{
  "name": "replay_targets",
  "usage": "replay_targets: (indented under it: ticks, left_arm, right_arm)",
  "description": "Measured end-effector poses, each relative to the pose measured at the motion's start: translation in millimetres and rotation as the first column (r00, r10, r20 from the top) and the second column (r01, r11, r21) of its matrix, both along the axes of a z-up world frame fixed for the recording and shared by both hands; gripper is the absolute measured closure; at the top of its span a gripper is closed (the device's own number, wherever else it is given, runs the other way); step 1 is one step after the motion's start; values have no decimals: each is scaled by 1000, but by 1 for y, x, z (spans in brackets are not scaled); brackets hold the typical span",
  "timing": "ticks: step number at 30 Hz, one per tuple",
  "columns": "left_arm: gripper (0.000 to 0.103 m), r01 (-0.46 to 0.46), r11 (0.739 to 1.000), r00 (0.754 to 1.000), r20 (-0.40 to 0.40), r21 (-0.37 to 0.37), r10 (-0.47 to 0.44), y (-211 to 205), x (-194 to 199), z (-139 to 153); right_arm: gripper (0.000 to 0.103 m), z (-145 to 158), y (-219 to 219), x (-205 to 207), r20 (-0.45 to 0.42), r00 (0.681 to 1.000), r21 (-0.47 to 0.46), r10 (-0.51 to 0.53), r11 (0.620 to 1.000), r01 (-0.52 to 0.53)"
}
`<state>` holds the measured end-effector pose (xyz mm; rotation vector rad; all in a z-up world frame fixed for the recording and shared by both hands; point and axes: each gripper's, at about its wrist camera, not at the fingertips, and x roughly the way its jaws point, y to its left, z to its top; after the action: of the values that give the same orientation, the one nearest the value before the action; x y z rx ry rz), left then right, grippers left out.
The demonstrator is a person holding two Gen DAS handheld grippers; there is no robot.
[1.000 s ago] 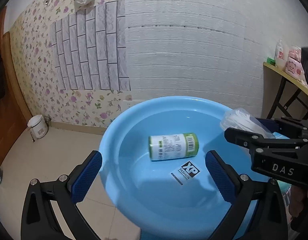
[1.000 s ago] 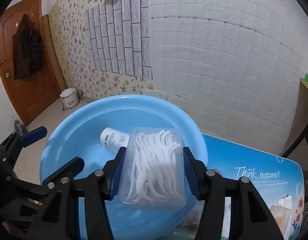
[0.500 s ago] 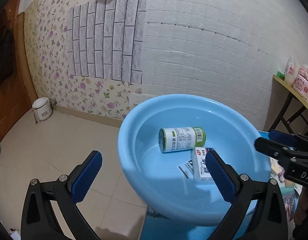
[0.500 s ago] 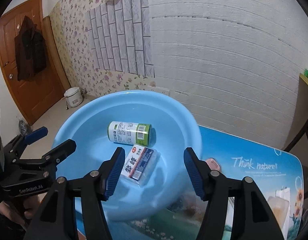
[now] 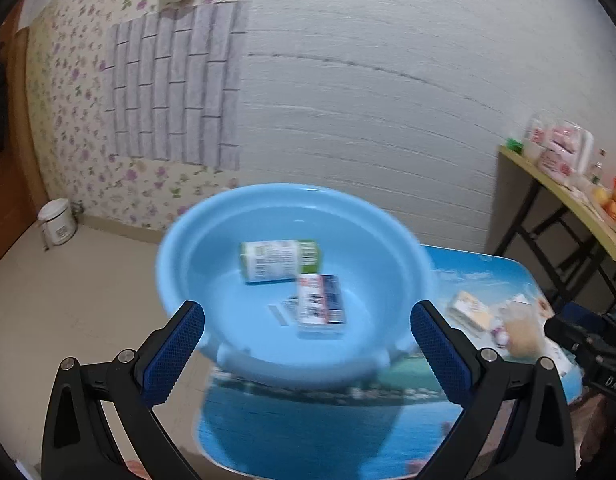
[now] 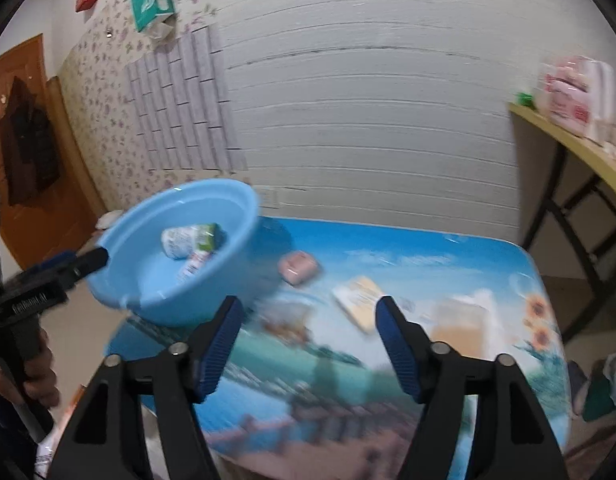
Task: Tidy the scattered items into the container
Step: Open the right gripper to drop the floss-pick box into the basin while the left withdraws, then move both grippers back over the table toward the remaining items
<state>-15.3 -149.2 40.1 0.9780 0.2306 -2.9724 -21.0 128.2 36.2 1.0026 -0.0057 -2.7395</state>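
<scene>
The right tongs [image 6: 308, 340] are empty, their jaws opening over the printed blue surface [image 6: 448, 264]; the left tongs [image 5: 308, 348] stand apart, holding nothing. Just beyond the right tongs lie a flat pale-yellow packet [image 6: 358, 302] and a blurred tan item [image 6: 464, 320] — both mid-surface. A pink rounded block [image 6: 297, 266] sits nearer the round blue plastic basin [image 6: 175, 248] at the left edge. The packet looks light and thin — probably best pinched across its short sides.

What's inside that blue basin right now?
Inside the blue basin lie a green-capped bottle on its side and a small flat packet. A sticker under the packet is partly covered.
</scene>
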Motion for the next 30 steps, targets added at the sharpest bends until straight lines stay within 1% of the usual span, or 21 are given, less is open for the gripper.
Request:
replay_targets:
  ticks: [3, 7, 9, 11, 12, 14, 16, 18, 20, 24, 25, 30]
  left_arm:
    - [0, 49, 999, 999, -17, 12, -49, 25, 6, 4]
    - [0, 106, 994, 994, -1, 33, -106, 55, 3, 3]
    - [0, 128, 989, 992, 2, 70, -128, 70, 5, -1]
    - [0, 148, 985, 989, -1, 85, -149, 84, 9, -5]
    - [0, 155, 985, 988, -4, 75, -155, 91, 12, -7]
    - [0, 165, 986, 986, -2, 34, -165, 104, 16, -13]
    - [0, 182, 983, 983, 9, 6, -182, 115, 20, -17]
    - [0, 187, 982, 982, 22, 1, -187, 118, 18, -20]
    - [0, 186, 983, 982, 31, 12, -186, 118, 18, -22]
    - [0, 178, 984, 983, 45, 2, -178, 118, 17, -27]
    - [0, 176, 984, 983, 50, -2, -176, 118, 16, -28]
    - [0, 189, 982, 980, 50, 25, -190, 117, 16, -33]
  right_arm:
    - [30, -2, 27, 18, -1, 999, 8, -48, 999, 48]
    - [16, -5, 59, 41, -40, 994, 22, -103, 994, 104]
    - [16, -9, 71, 51, -63, 992, 26, -105, 994, 107]
    - [16, -17, 81, 56, -55, 990, 27, -129, 991, 131]
    - [16, -20, 85, 58, -51, 988, 27, -149, 988, 150]
    - [16, -27, 90, 61, -54, 983, 24, -176, 984, 178]
    - [16, -30, 93, 66, -77, 980, 31, -183, 982, 186]
    - [16, -34, 93, 65, -67, 985, 30, -162, 986, 164]
    - [16, -36, 96, 66, -67, 985, 27, -157, 987, 159]
    - [16, -38, 97, 69, -122, 979, 61, -163, 983, 171]
    - [16, -40, 99, 69, -124, 978, 68, -170, 981, 180]
    - [16, -50, 110, 63, -68, 980, 50, -188, 980, 192]
